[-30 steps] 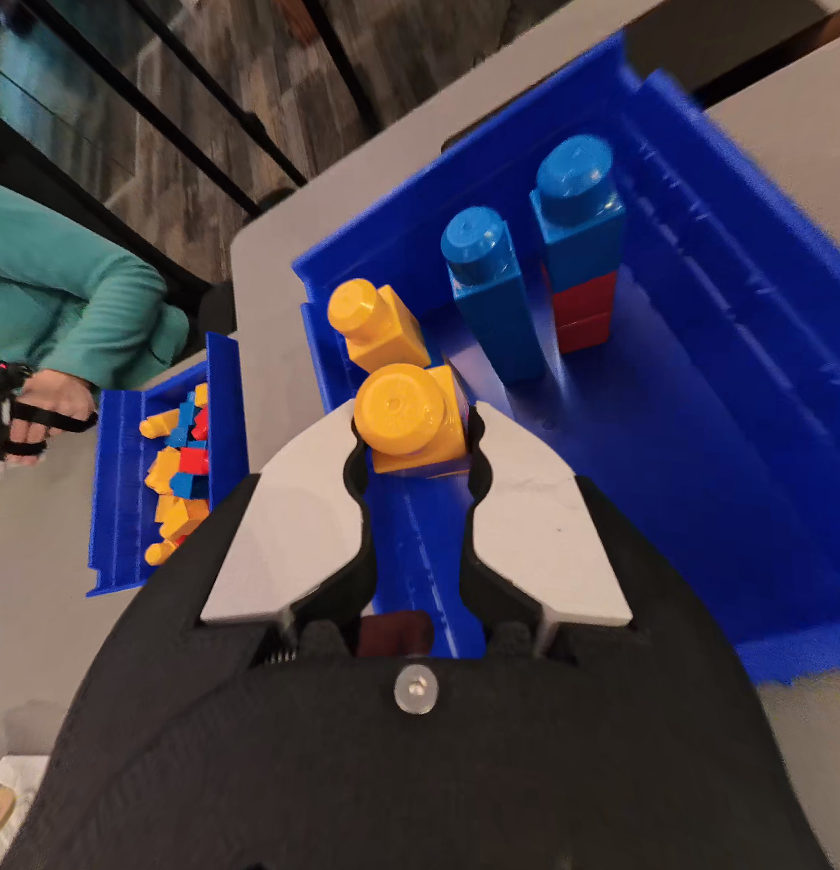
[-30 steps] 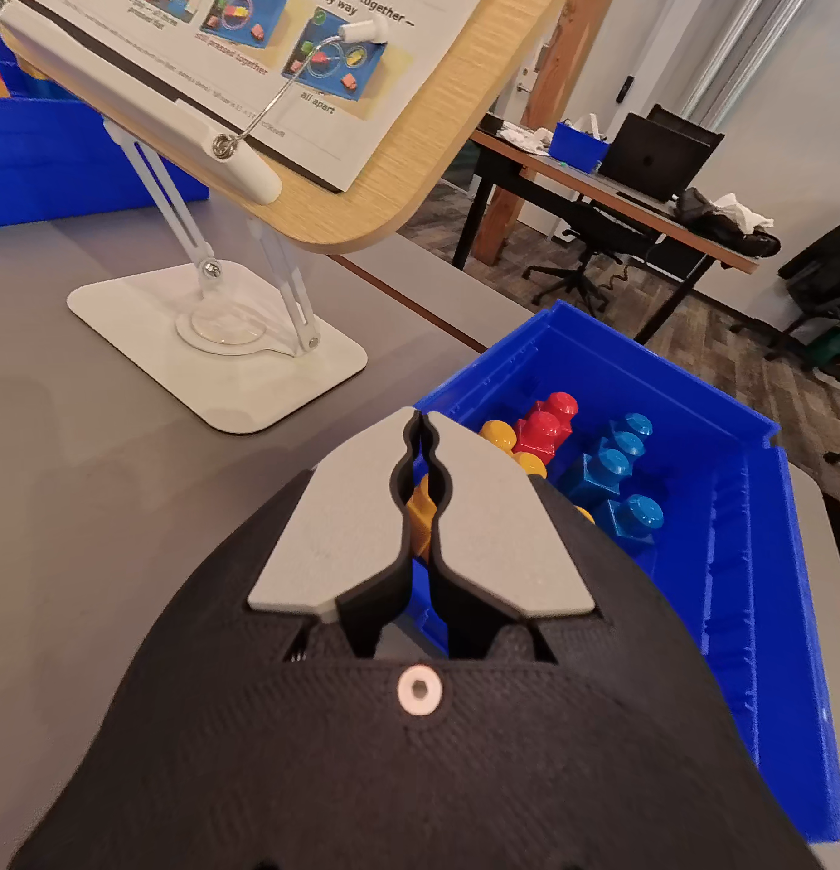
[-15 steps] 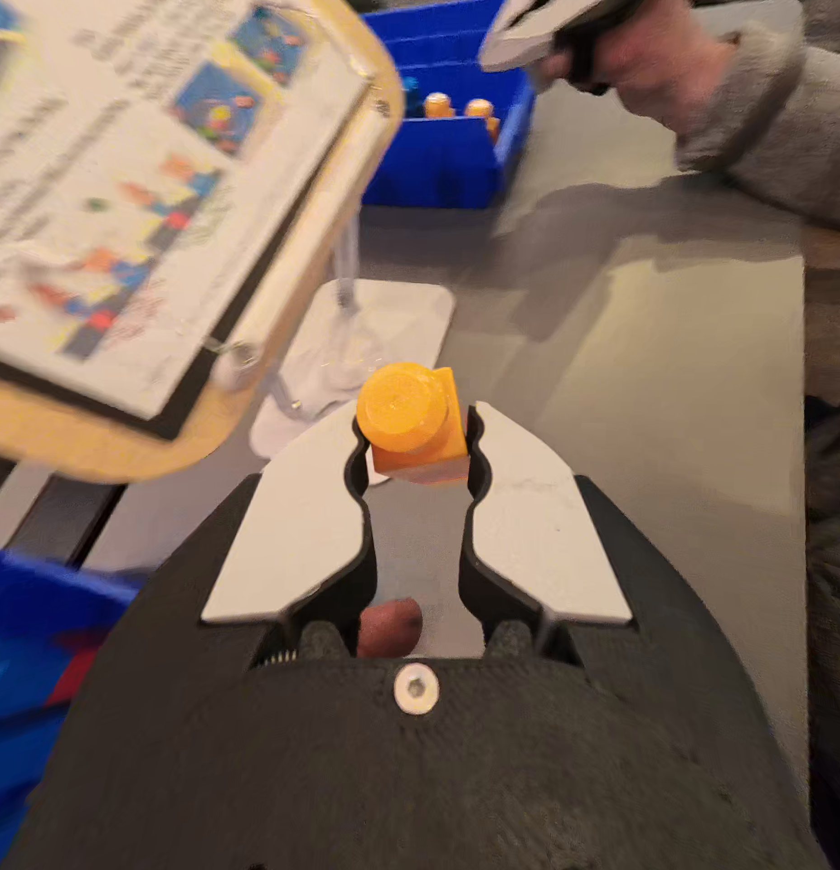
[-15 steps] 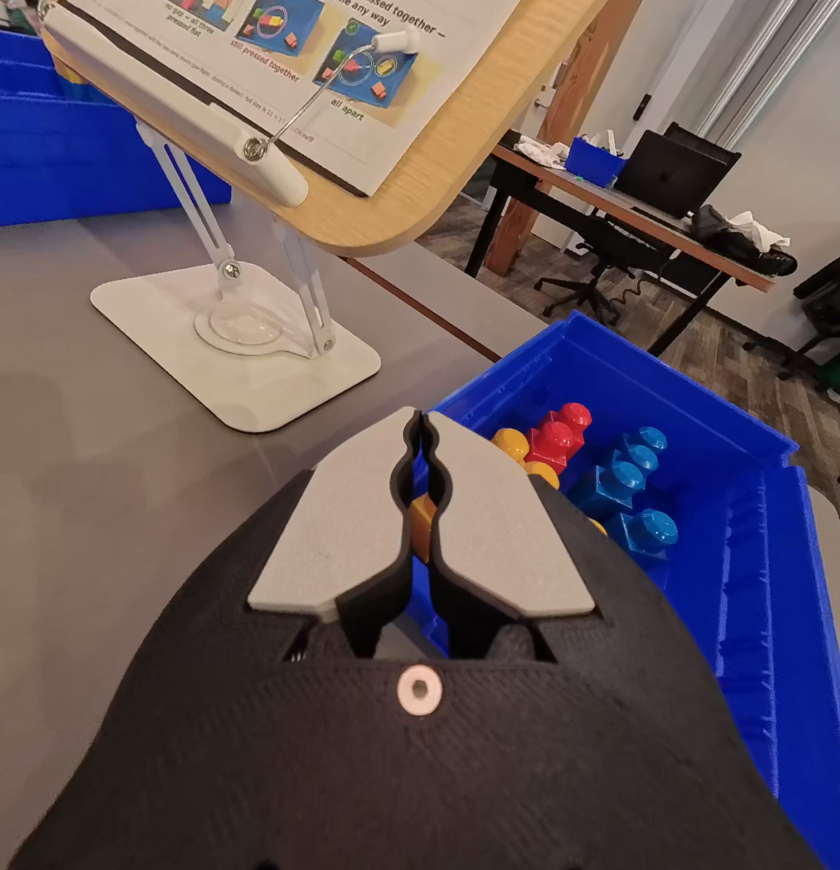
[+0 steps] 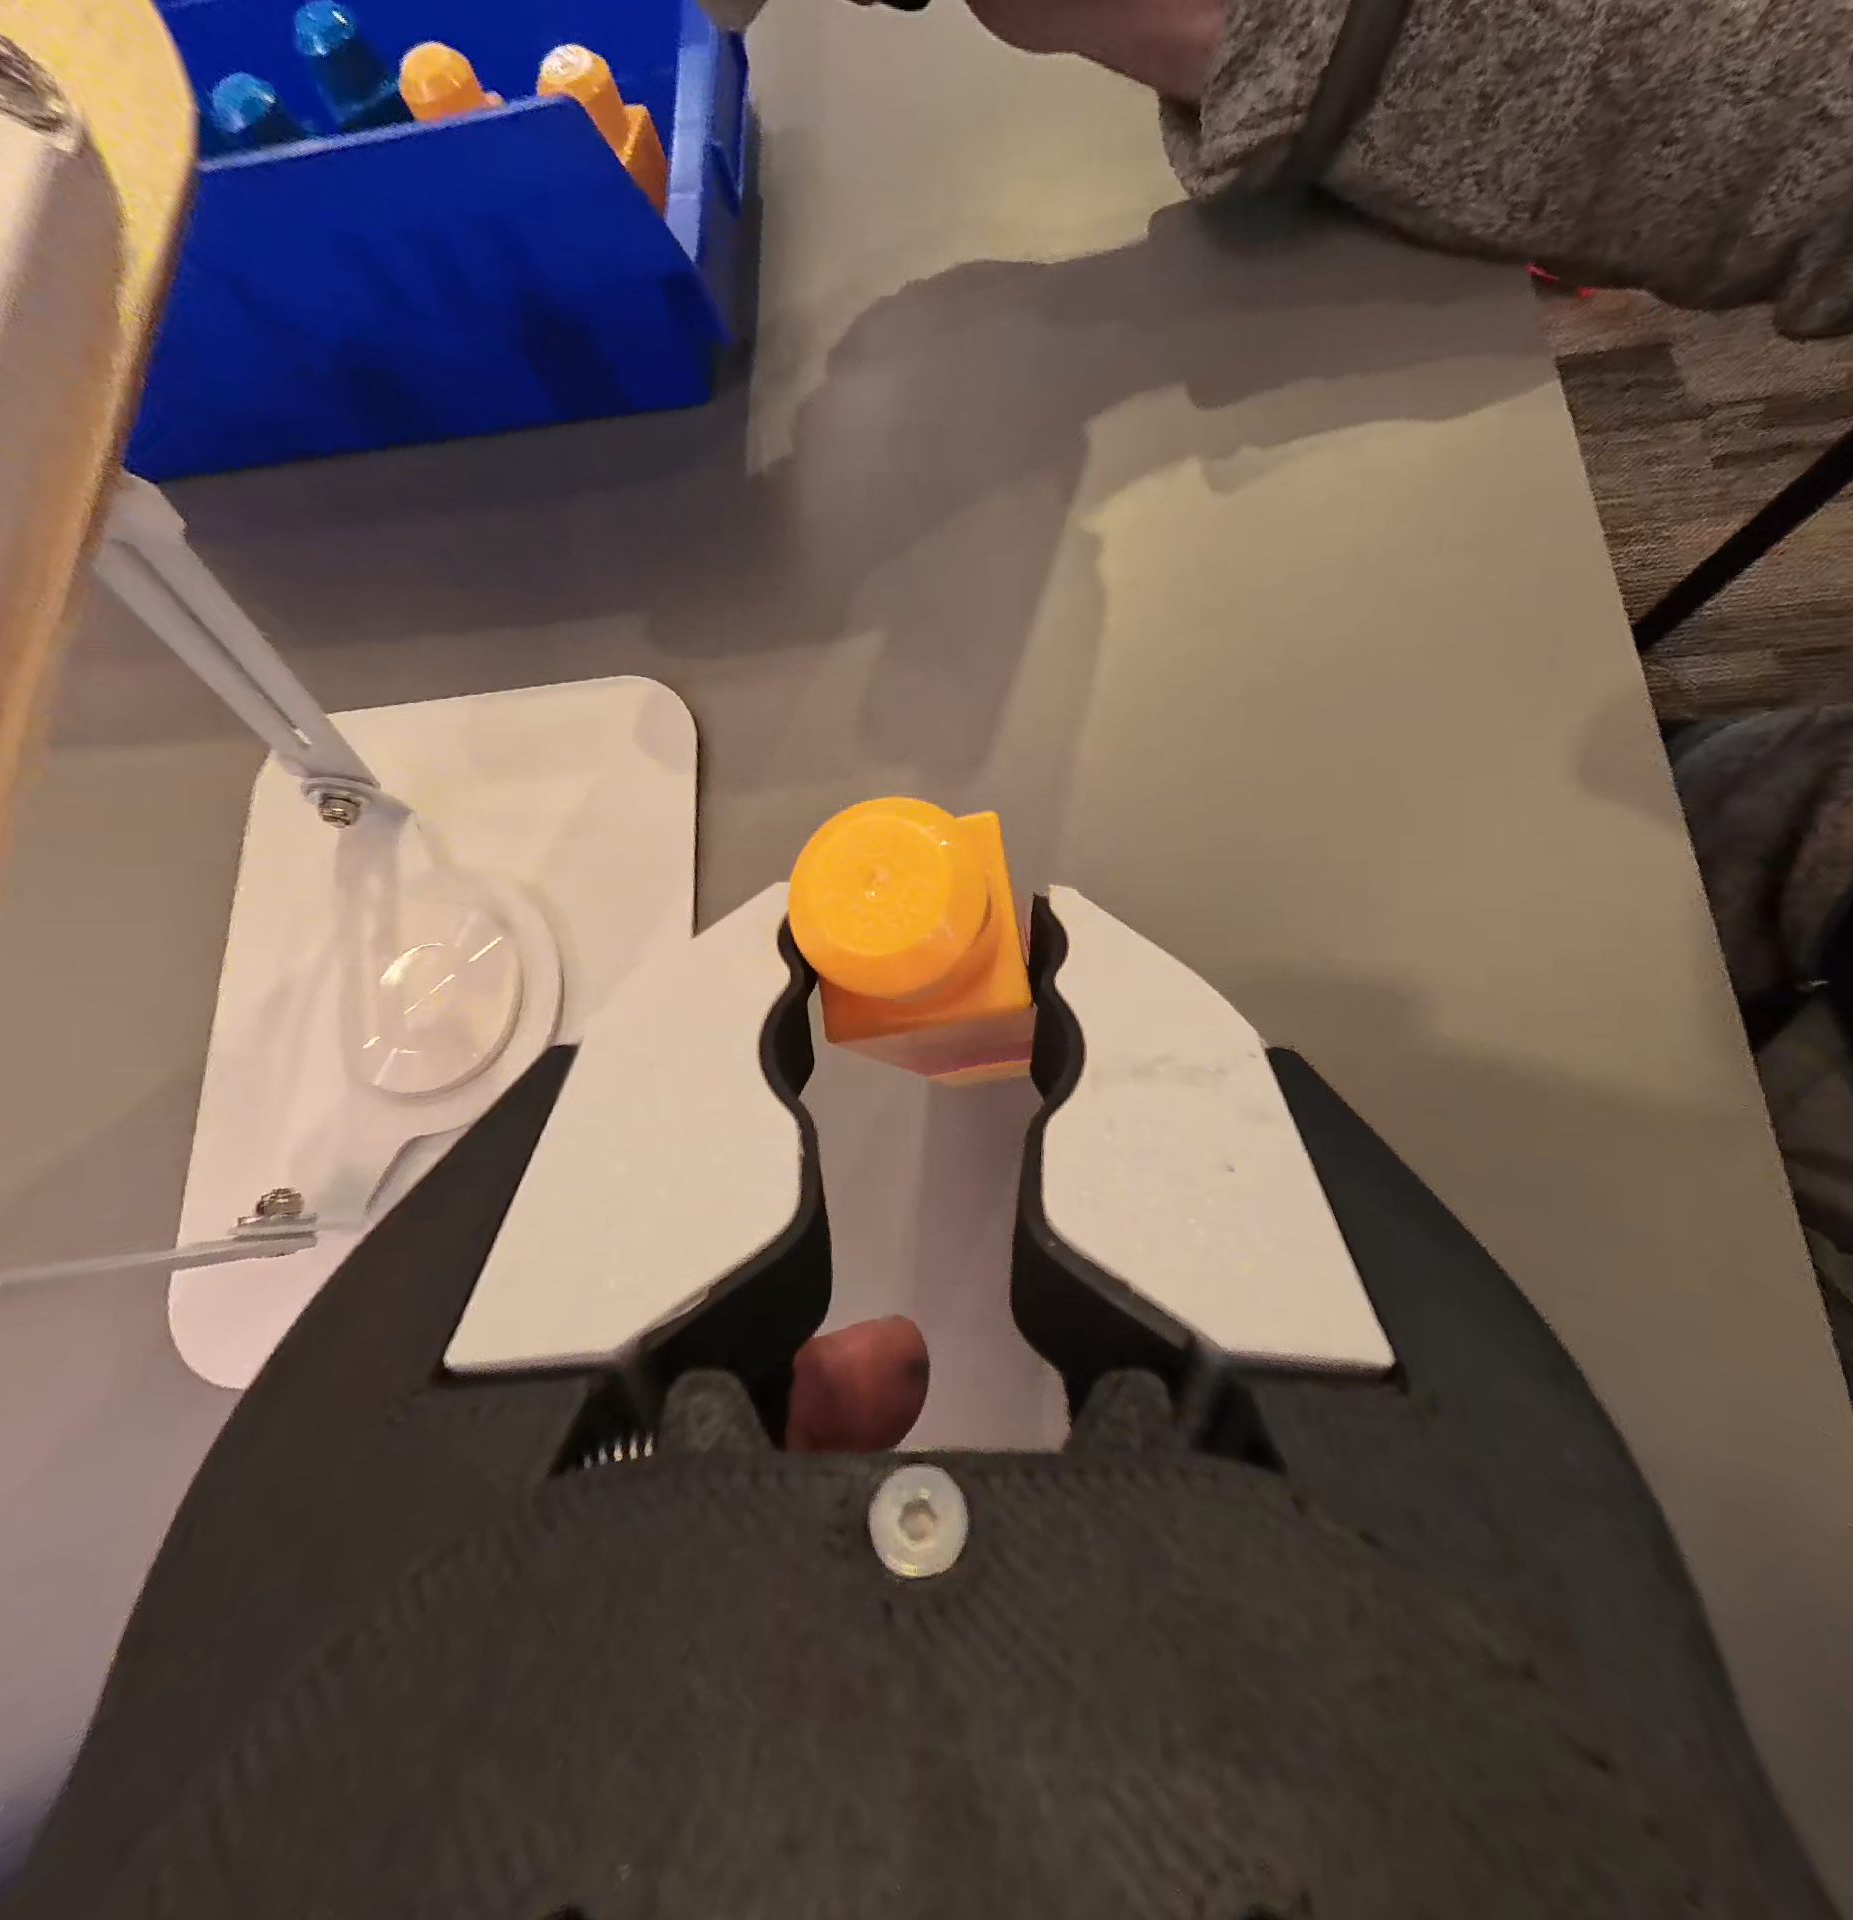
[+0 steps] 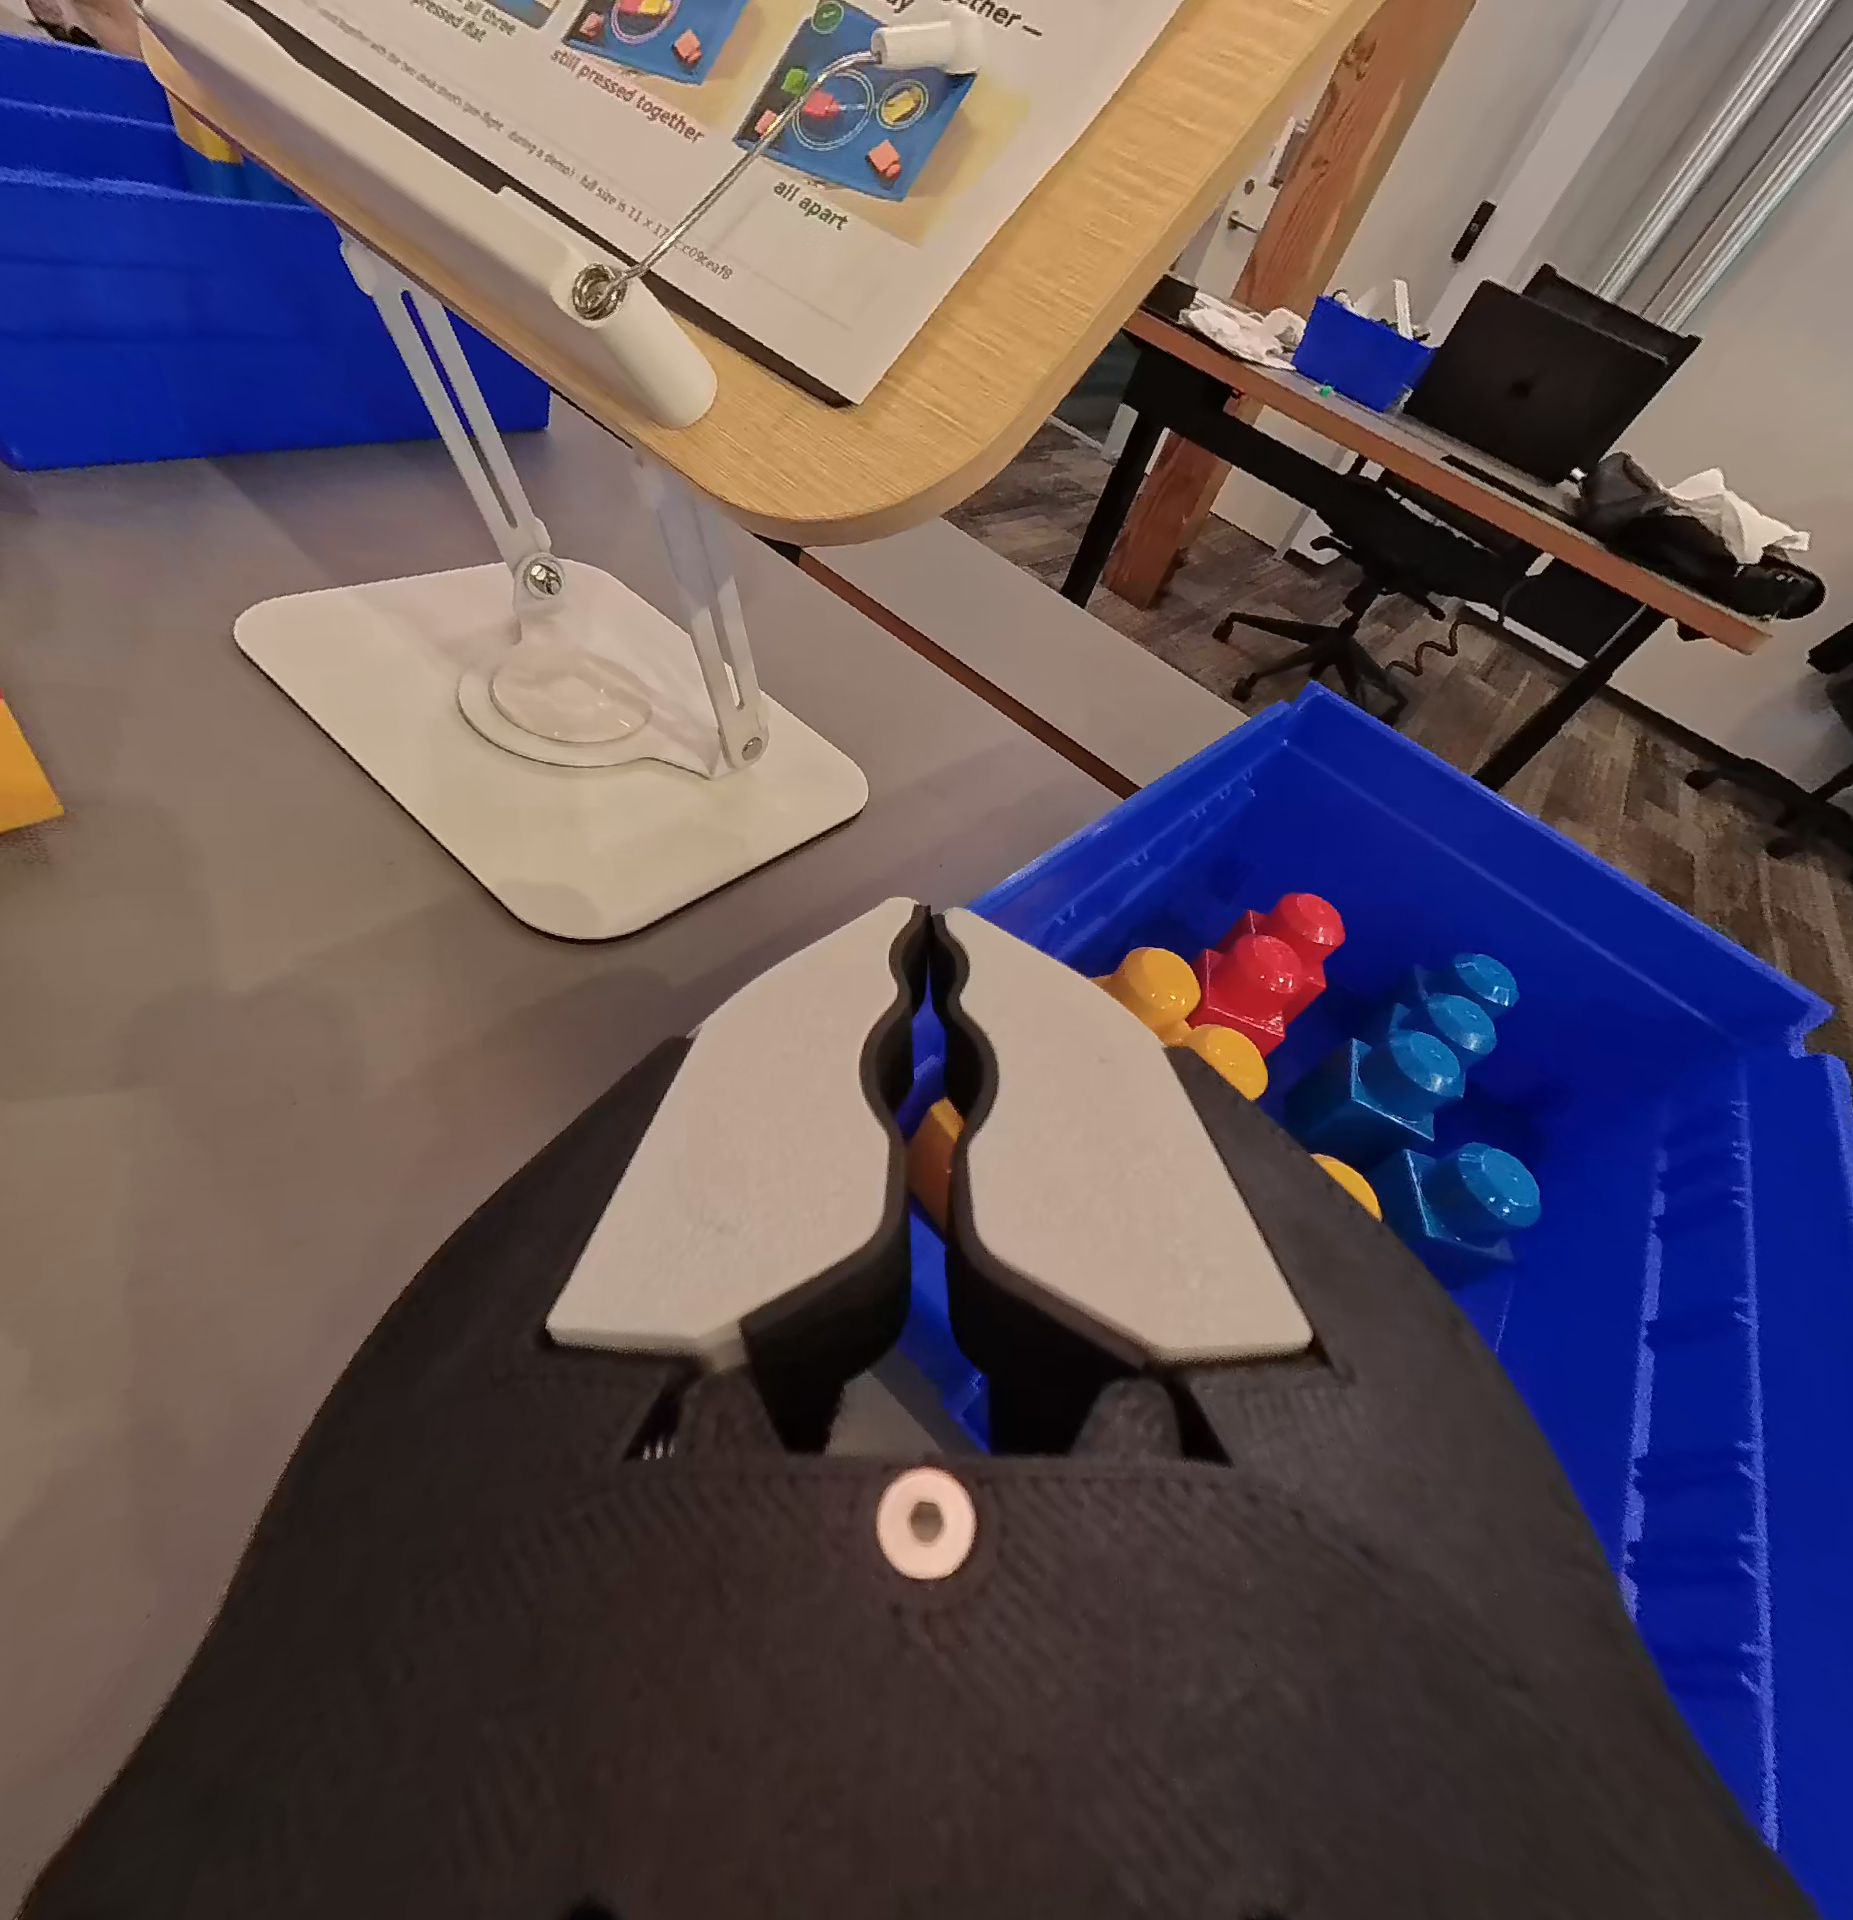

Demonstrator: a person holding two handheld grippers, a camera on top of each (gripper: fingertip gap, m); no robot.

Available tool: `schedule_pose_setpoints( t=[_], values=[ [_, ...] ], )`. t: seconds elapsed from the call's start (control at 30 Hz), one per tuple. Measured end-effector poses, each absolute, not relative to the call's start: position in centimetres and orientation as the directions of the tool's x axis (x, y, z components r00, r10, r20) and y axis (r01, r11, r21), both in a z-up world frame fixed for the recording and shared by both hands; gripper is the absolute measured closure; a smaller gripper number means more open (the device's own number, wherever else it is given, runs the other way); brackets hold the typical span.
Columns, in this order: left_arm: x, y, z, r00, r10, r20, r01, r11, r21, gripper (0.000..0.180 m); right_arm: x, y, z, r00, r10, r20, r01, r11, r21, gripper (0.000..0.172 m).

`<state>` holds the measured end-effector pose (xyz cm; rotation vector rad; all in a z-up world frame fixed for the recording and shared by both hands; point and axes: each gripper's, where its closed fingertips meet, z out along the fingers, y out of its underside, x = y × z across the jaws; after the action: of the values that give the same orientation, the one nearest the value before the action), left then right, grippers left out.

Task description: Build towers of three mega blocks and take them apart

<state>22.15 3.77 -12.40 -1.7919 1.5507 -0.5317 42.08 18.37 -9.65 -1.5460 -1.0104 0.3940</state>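
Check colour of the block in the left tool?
Yellow-orange block, clamped between the left tool's fingers; clearest in the left wrist view.

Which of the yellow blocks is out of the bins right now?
The yellow block clamped between the left gripper's fingers, stud toward the camera, above the grey table. The other yellow blocks lie in the blue bin.

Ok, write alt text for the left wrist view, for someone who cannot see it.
The left tongs grip a yellow mega block, stud toward the camera, above a grey table. To the left stands the white base of a document stand; behind it a blue bin holds blue and yellow blocks, and a grey-sleeved arm reaches in at top right.
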Motion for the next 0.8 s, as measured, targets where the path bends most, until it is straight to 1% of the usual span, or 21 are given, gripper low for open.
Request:
schedule_pose_setpoints(
  t=[0.13,0.27,0.33,0.57,0.63,0.8],
  values=[
    [22.7,3.4,-13.6,0.167,-0.980,-0.113,-0.704,-0.038,-0.709,0.141,41.8,18.3,-9.8,0.559,0.777,0.290,0.387,0.065,-0.920,0.172],
    [23.0,3.3,-13.6,0.150,-0.985,-0.086,-0.690,-0.042,-0.722,0.140,41.8,18.2,-9.8,0.553,0.781,0.290,0.387,0.067,-0.920,0.172],
    [22.8,3.4,-14.1,0.158,-0.985,-0.076,-0.693,-0.055,-0.719,0.127,41.8,18.2,-9.8,0.553,0.781,0.290,0.388,0.067,-0.919,0.172],
    [21.6,2.9,-14.7,0.205,-0.978,-0.049,-0.657,-0.100,-0.747,0.104,41.7,18.1,-9.8,0.551,0.782,0.292,0.388,0.069,-0.919,0.172],
    [21.2,2.5,-16.2,0.219,-0.976,-0.014,-0.674,-0.141,-0.725,0.095,41.7,18.1,-9.8,0.551,0.782,0.292,0.387,0.070,-0.919,0.172],
    [21.8,2.2,-20.4,0.215,-0.975,0.054,-0.698,-0.193,-0.689,0.090,41.7,18.1,-9.7,0.551,0.780,0.296,0.388,0.074,-0.919,0.172]
  ],
)
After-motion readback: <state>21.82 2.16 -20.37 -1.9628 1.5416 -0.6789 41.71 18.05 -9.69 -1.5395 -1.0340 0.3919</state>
